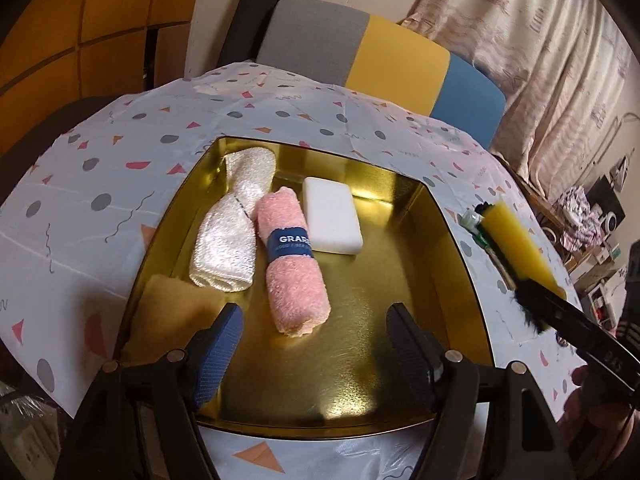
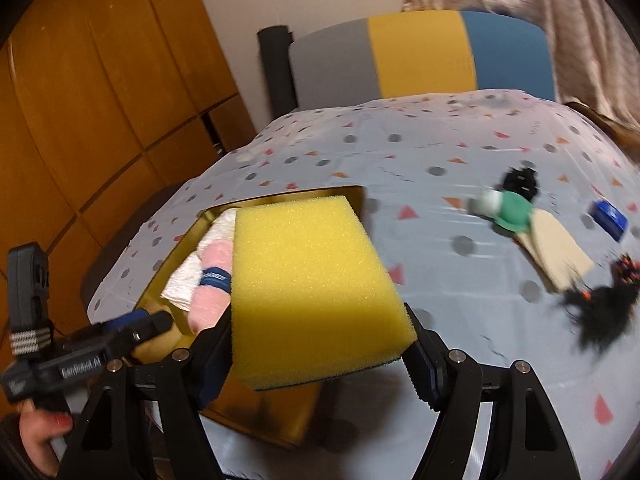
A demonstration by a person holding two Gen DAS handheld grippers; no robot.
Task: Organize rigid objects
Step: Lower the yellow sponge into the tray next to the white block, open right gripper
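A gold tray sits on the patterned tablecloth. In it lie a white rolled towel, a pink rolled towel, a white block and a tan cloth. My left gripper is open and empty, low over the tray's near end. My right gripper is shut on a yellow sponge and holds it above the tray's right side. The sponge also shows in the left wrist view, right of the tray.
On the cloth right of the tray lie a green-and-white object, a beige flat piece, a blue box, and black furry items. A grey, yellow and blue chair back stands behind the table. The wooden wall is left.
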